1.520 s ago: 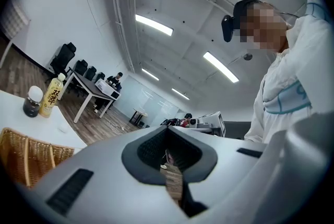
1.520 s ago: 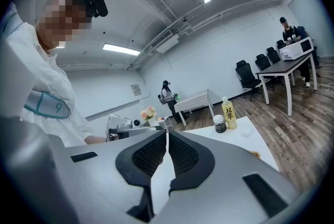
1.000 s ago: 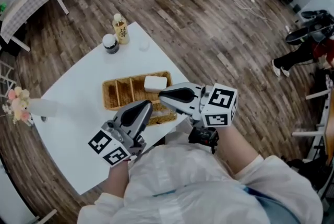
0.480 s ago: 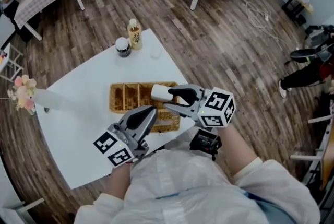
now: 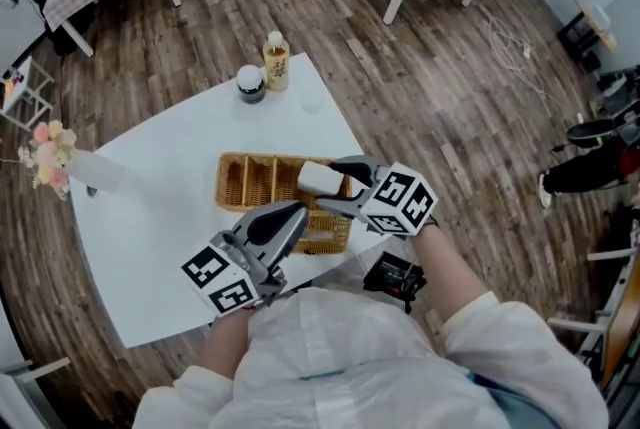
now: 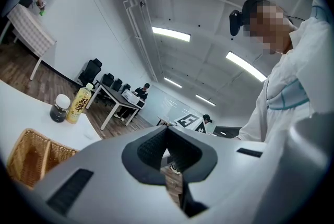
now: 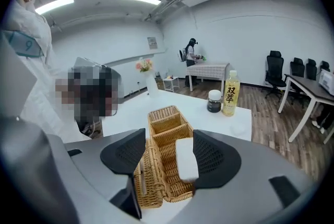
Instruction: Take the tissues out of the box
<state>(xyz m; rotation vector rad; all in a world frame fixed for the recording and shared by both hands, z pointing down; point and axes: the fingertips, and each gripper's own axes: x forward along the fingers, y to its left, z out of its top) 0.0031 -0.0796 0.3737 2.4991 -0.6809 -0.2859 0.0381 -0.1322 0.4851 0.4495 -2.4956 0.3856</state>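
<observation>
A white tissue pack (image 5: 316, 177) lies in the right end of a wicker basket (image 5: 262, 185) on the white table (image 5: 150, 217). My right gripper (image 5: 336, 185) hangs over that end, tilted down. Its jaws have just been opening and stand wide, one on each side of the pack. In the right gripper view the pack (image 7: 186, 159) shows close beside the right pad, with the basket (image 7: 163, 118) beneath, and my right gripper (image 7: 168, 152) is open. My left gripper (image 5: 283, 221) is held level near the table's front edge, shut and empty; its jaws meet in the left gripper view (image 6: 168, 132).
A yellow-labelled bottle (image 5: 276, 60) and a dark jar (image 5: 250, 83) stand at the table's far corner. A vase of flowers (image 5: 52, 153) is at the left edge. Other tables and chairs stand on the wooden floor. A black device (image 5: 396, 275) hangs at the person's waist.
My right gripper has come down toward the basket's right end and its jaws have spread from shut to wide. The left gripper has stayed in place.
</observation>
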